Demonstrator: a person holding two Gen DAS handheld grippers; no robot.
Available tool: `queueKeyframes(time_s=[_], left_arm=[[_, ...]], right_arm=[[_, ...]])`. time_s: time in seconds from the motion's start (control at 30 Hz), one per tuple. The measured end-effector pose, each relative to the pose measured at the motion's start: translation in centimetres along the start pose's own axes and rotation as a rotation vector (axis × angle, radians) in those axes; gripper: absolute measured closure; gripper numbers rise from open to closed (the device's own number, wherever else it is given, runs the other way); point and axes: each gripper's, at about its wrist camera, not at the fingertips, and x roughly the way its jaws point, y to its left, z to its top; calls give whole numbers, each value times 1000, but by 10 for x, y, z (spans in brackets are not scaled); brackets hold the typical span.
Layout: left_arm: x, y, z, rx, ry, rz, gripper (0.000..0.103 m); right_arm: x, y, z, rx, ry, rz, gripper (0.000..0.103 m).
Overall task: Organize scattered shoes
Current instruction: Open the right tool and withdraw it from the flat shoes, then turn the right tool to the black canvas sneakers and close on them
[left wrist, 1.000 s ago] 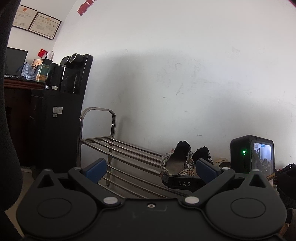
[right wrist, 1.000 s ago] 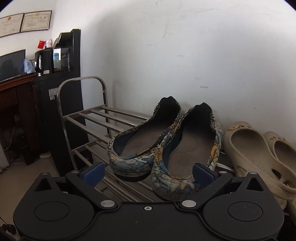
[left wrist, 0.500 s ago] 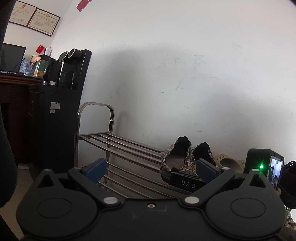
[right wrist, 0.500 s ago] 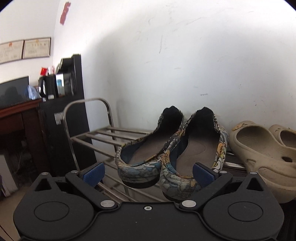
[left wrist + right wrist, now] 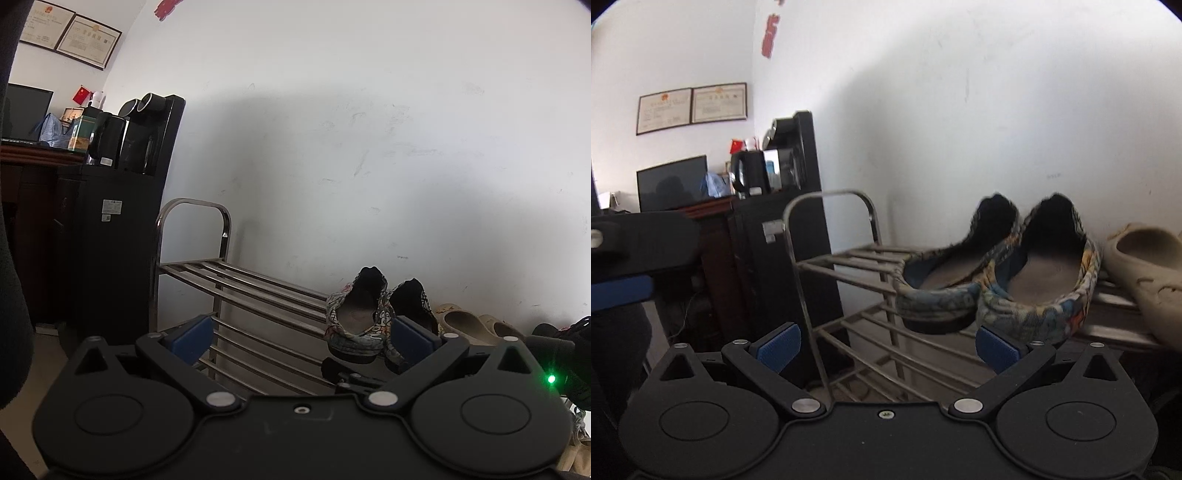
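Steel shoe rack (image 5: 849,266) carries the patterned flats (image 5: 997,273) beside beige clogs (image 5: 1145,258) on its top tier. Left gripper (image 5: 301,334) and right gripper (image 5: 886,345) are held spread, empty. A green light (image 5: 551,379) is seen only in the left view.

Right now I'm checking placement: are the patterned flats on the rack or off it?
On it. The patterned flats sit side by side on the rack top shelf, heels overhanging its front edge.
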Motion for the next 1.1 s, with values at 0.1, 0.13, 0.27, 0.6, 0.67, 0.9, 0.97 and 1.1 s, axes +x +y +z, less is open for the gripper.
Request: queueKeyframes(time_s=[0.1, 0.13, 0.27, 0.6, 0.67, 0.9, 0.97, 1.1], left_arm=[[0, 0, -1, 2, 0, 2, 0], [0, -1, -1, 1, -1, -2, 0], [-2, -12, -1, 11, -17, -53, 0], [6, -115, -27, -11, 32, -458, 0], [4, -154, -42, 0, 82, -579, 0], [-35, -278, -100, 18, 270, -940, 0], [-57, -311, -118, 37, 318, -1021, 0], [-102, -358, -148, 146, 373, -1110, 0]], right_arm=[[4, 0, 3, -14, -11, 11, 1], [4, 0, 4, -7, -12, 9, 1], [-22, -6, -2, 15, -6, 159, 1], [-341, -127, -1, 105, -312, -544, 0], [-420, -127, -19, 143, -327, -806, 0], [-682, -64, -121, 379, -273, -1699, 0], [-744, -30, -168, 513, -264, -1874, 0], [-814, 28, -274, 876, -292, -2029, 0]])
